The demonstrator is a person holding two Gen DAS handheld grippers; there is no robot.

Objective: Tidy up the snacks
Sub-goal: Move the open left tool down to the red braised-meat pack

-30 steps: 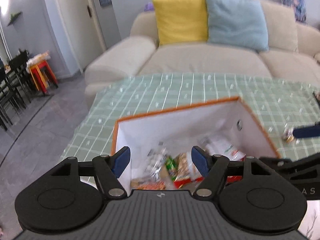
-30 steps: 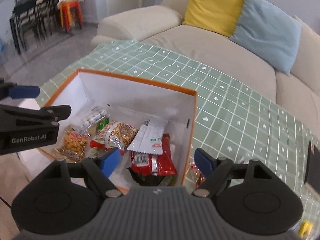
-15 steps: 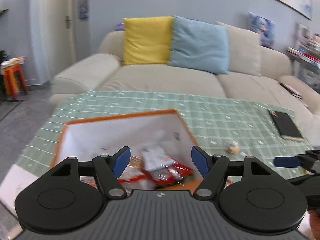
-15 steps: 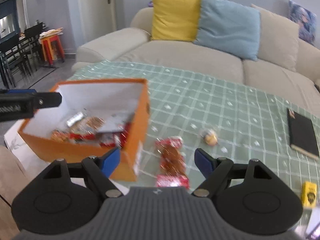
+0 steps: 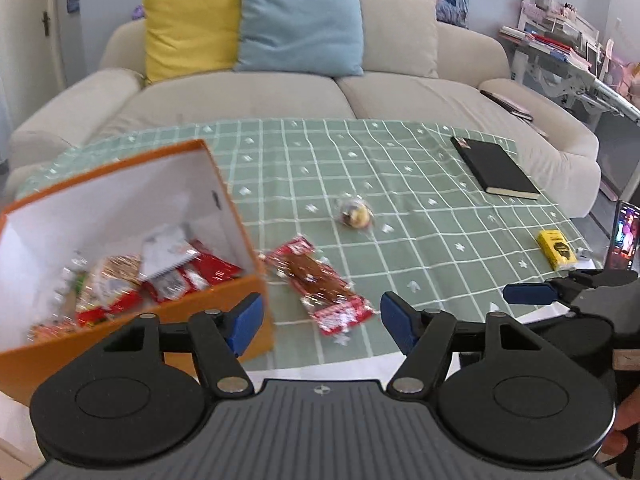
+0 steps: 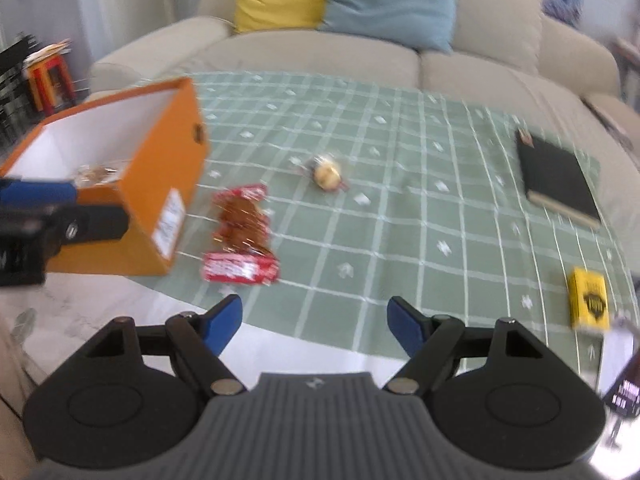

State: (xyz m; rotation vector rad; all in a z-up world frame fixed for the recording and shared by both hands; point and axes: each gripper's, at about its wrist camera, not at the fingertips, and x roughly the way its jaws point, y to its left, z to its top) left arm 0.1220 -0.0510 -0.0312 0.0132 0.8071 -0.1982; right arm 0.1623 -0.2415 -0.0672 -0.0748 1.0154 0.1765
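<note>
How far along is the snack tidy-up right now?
Mostly done: several packets already lie in the orange box. Nothing is in hand; the left gripper and right gripper are open and empty. Left on the tablecloth: the red snack packet and the small wrapped sweet.

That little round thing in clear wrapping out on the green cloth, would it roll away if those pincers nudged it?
Probably somewhat: the round wrapped snack looks ball-shaped, so a push may roll it. Its twisted wrapper ends might stop it soon. The clear film looks slick, so the open left gripper could slip off it.
</note>
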